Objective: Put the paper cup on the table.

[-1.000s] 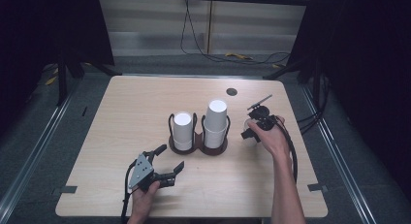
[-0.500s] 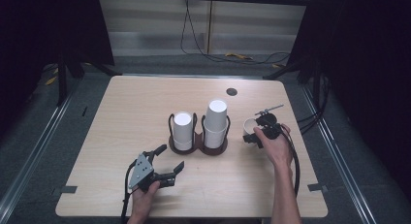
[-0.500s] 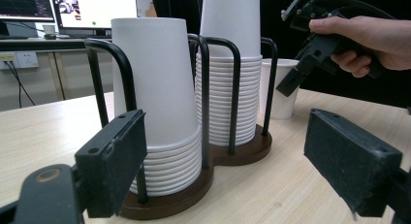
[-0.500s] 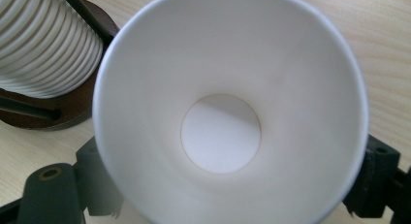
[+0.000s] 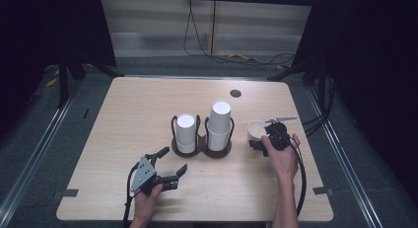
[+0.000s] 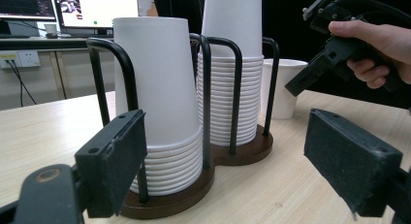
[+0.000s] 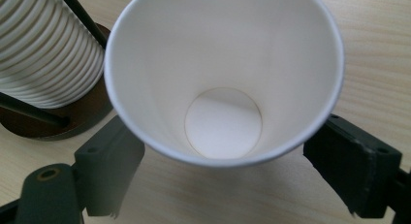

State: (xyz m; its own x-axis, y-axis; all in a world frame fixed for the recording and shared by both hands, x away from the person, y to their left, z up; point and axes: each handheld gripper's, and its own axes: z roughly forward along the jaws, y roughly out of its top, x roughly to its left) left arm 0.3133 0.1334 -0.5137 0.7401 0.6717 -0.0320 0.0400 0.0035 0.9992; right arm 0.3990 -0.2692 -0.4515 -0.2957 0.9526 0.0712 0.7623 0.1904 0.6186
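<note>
Single white paper cup [image 7: 223, 83] upright on the table, just right of the dark wooden two-stack cup rack [image 5: 202, 148]. My right gripper [image 7: 237, 180] straddles it, jaws spread, not touching. My left gripper [image 5: 170, 164] idle, jaws apart.

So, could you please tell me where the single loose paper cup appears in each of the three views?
High view: the loose cup stands upright right of centre, just right of the cup holder.
Left gripper view: the cup is at upper right, behind the holder.
Right gripper view: the cup is seen from above, mouth open, between the jaws.
Shared landmark: the holder's taller cup stack, beside it.
</note>
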